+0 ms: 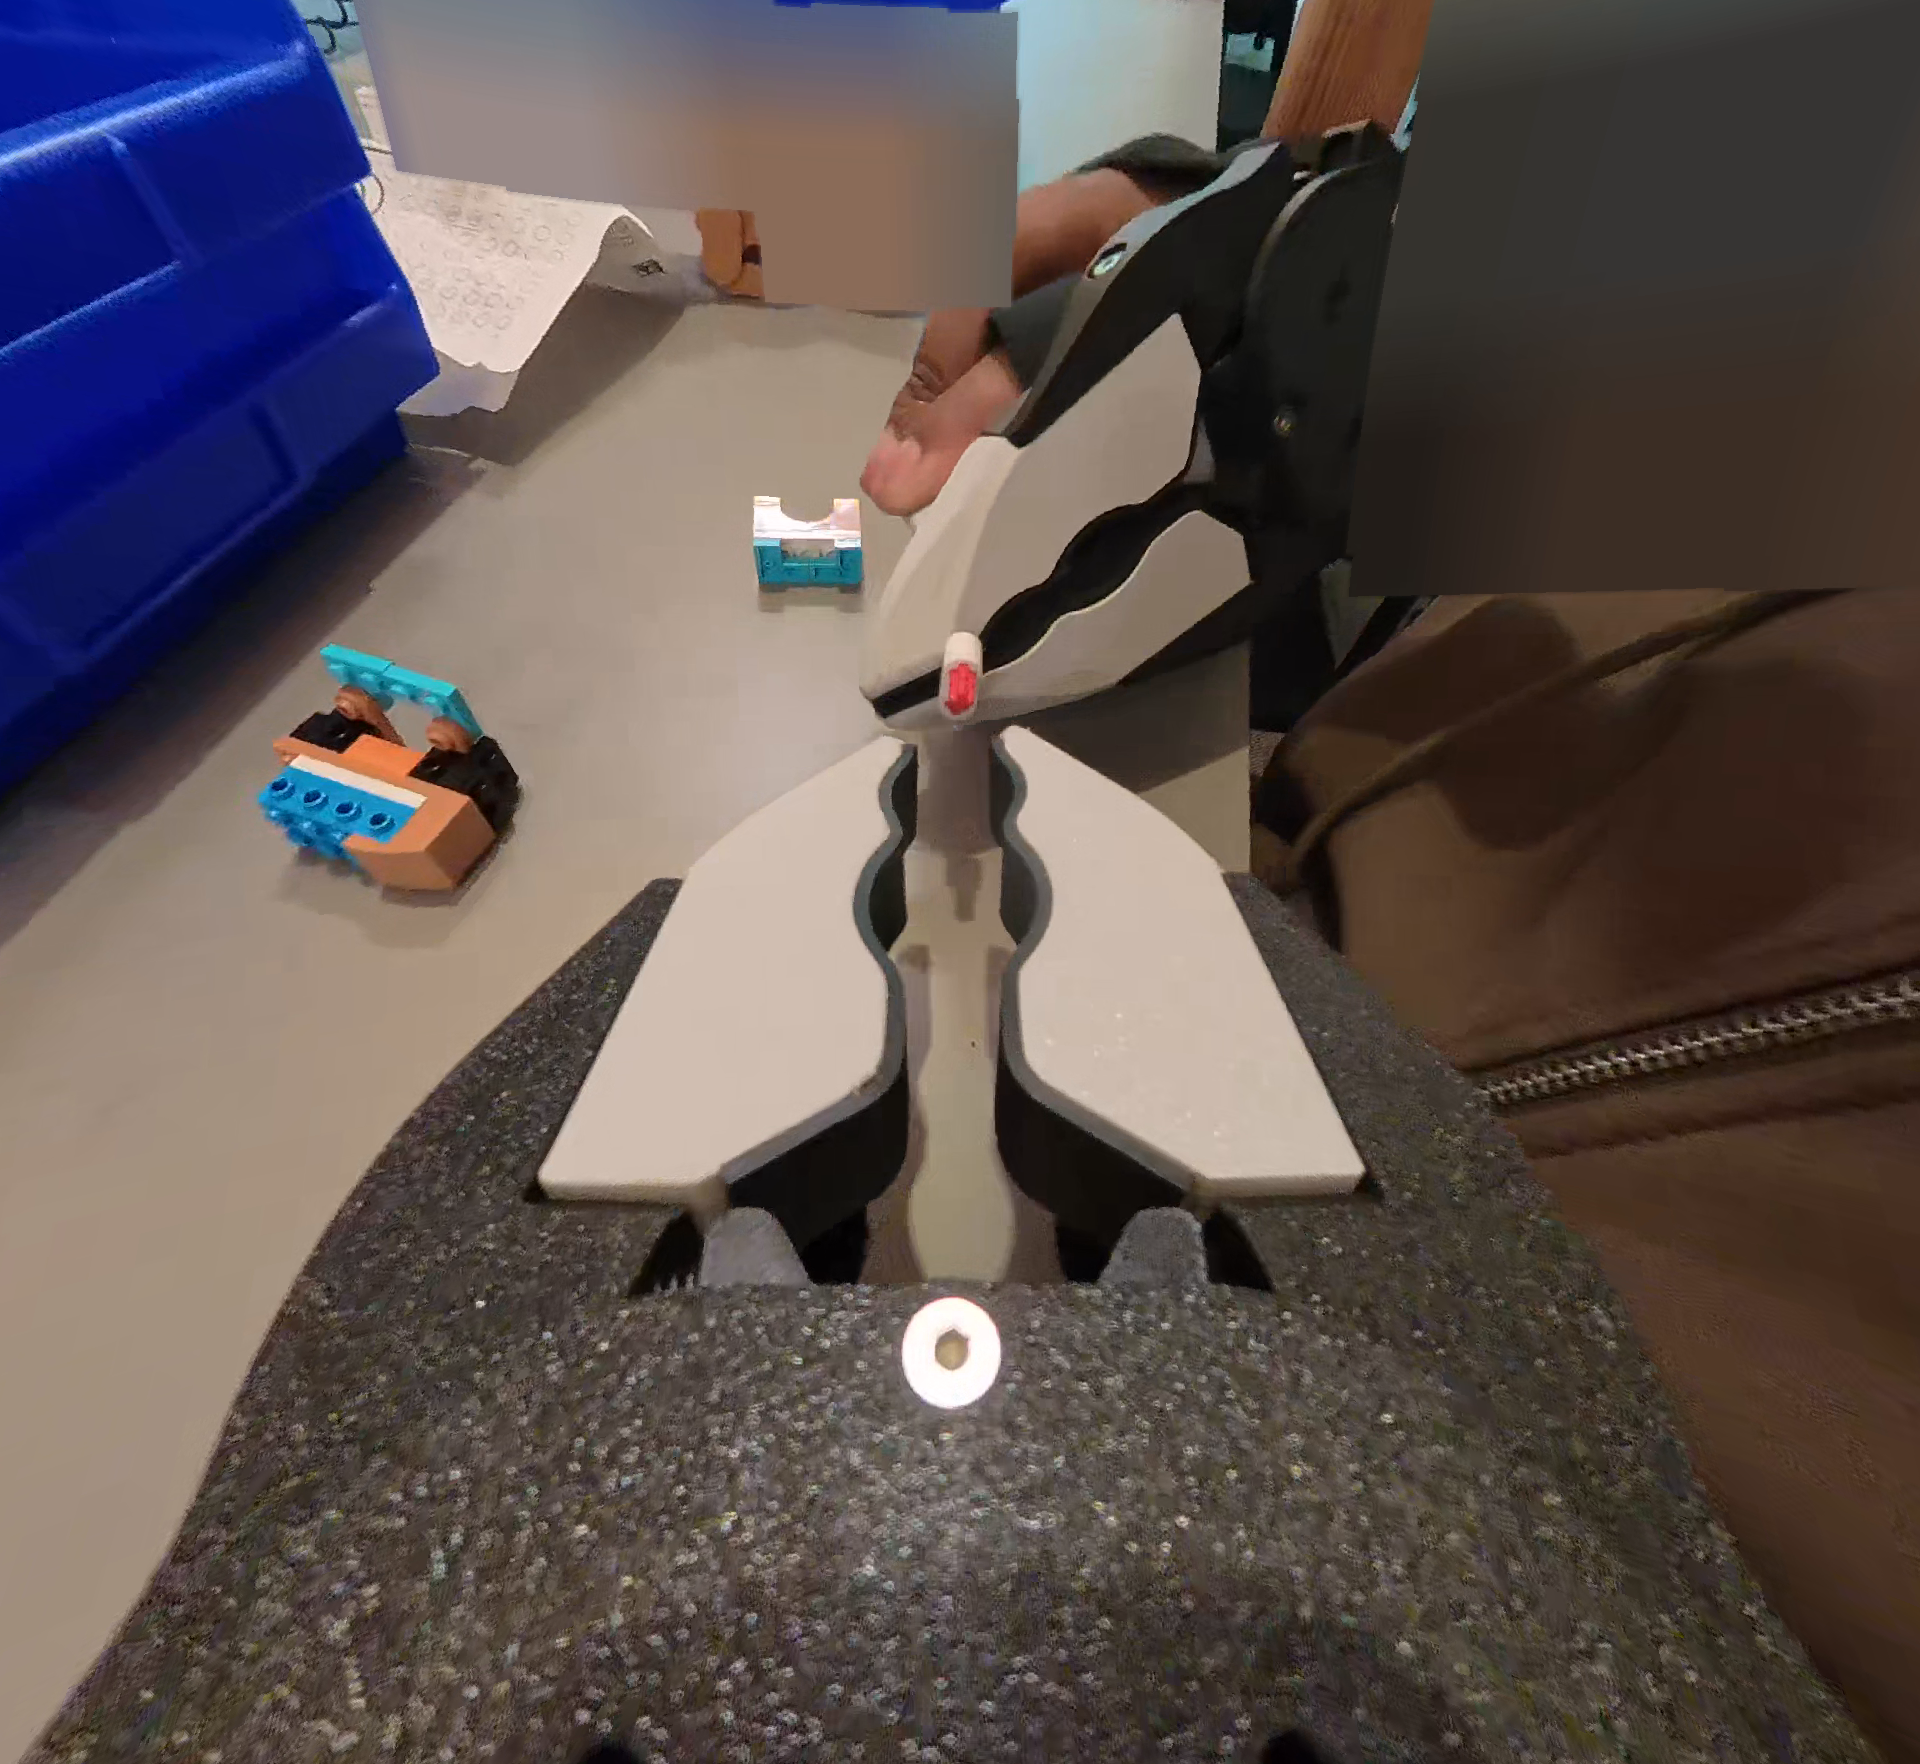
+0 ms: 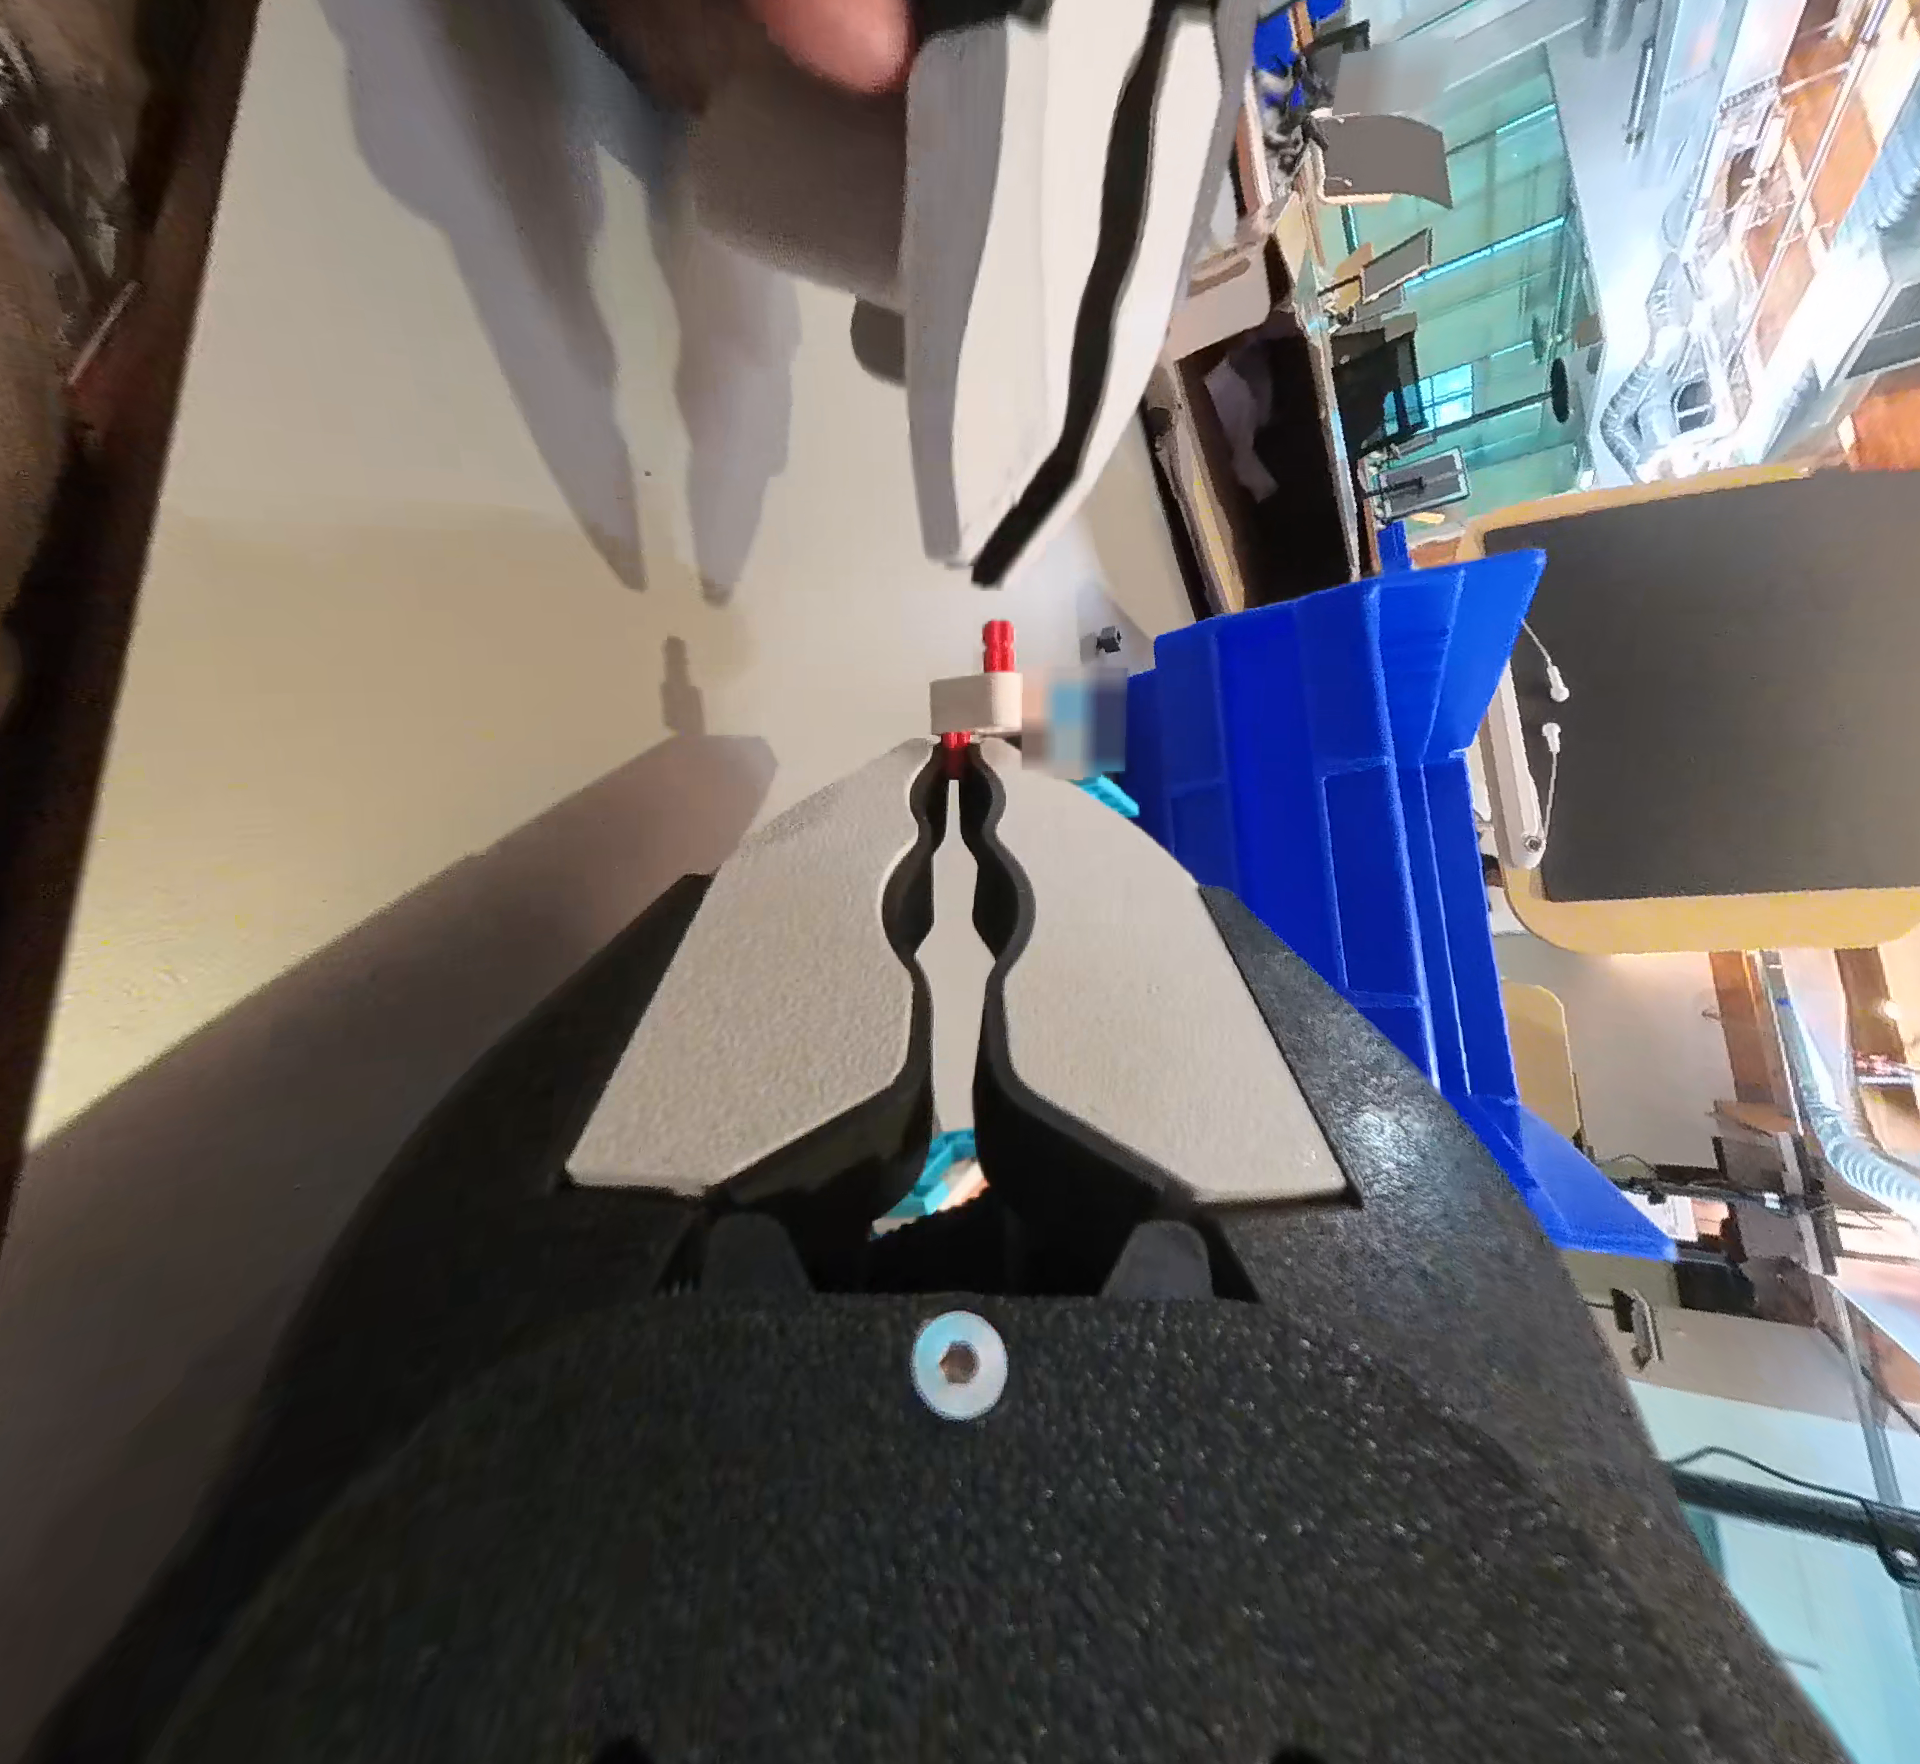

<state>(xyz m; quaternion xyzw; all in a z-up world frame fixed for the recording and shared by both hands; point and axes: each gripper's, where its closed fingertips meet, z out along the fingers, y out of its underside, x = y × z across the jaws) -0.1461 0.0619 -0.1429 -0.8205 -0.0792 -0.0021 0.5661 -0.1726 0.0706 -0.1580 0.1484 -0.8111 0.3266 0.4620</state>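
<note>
My right gripper point(image 2: 954, 760) is shut on the lower end of a small red pin point(image 2: 997, 646) that passes through a small white piece point(image 2: 975, 704). It holds them above the grey table point(image 1: 644, 675). In the left wrist view the right gripper point(image 1: 914, 701) reaches in from the upper right, with the red pin point(image 1: 961, 684) at its tips. My left gripper point(image 1: 956, 764) is slightly open and empty, its tips just below the pin. It also shows in the right wrist view point(image 2: 977, 561), pointing at the pin from above.
An orange, black, blue and teal brick assembly point(image 1: 384, 779) lies on the table at the left. A small teal and white brick piece point(image 1: 808, 542) sits farther back. Blue bins point(image 1: 156, 280) stand at the left with a printed sheet point(image 1: 499, 280) beside them. A brown jacket point(image 1: 1610, 935) is at the right. Left and right tips are no more than a few centimetres apart.
</note>
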